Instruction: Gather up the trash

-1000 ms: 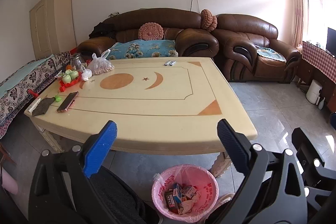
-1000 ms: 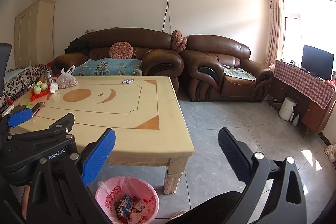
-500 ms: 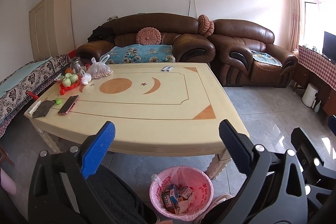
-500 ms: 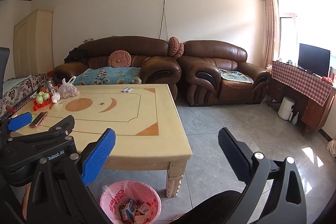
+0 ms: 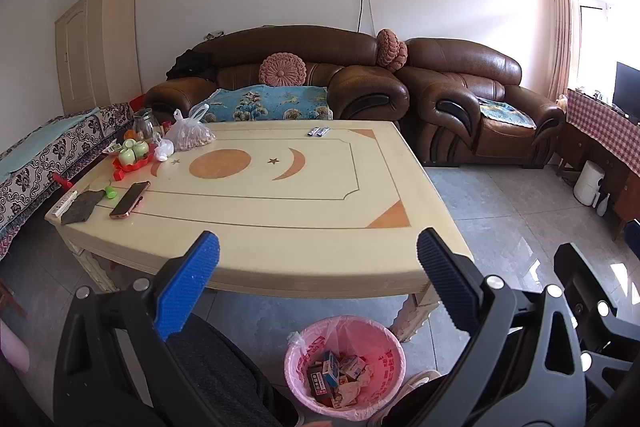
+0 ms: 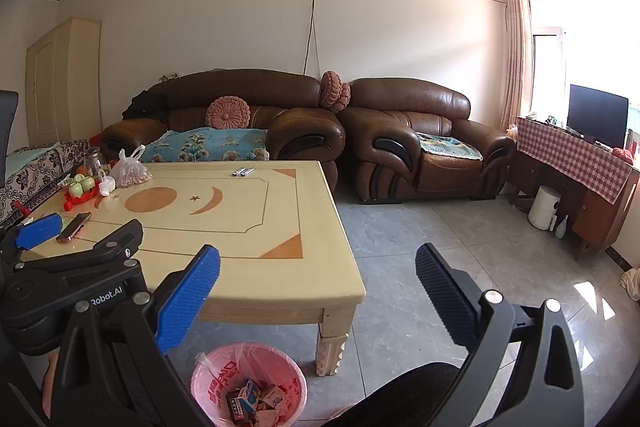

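Observation:
A pink-lined trash bin point(image 5: 345, 367) stands on the floor below the table's near edge, holding several small boxes and crumpled paper; it also shows in the right wrist view point(image 6: 249, 383). My left gripper point(image 5: 318, 281) is open and empty, held above the bin and in front of the table. My right gripper point(image 6: 318, 285) is open and empty, to the right of the left one, over the table's near right corner and the floor. The left gripper also shows in the right wrist view point(image 6: 76, 259) at the left.
The cream table point(image 5: 280, 203) carries a phone point(image 5: 130, 199), a dark cloth point(image 5: 82, 207), a red tray of green cups point(image 5: 134, 155), a plastic bag point(image 5: 190, 137) and two small packets point(image 5: 319, 132). Brown sofas point(image 5: 304, 83) stand behind. A cabinet with checked cloth point(image 6: 576, 163) is at the right.
Both grippers have pulled back and tilted up a little, so the table and bin sit lower in view. Both stay open and empty.

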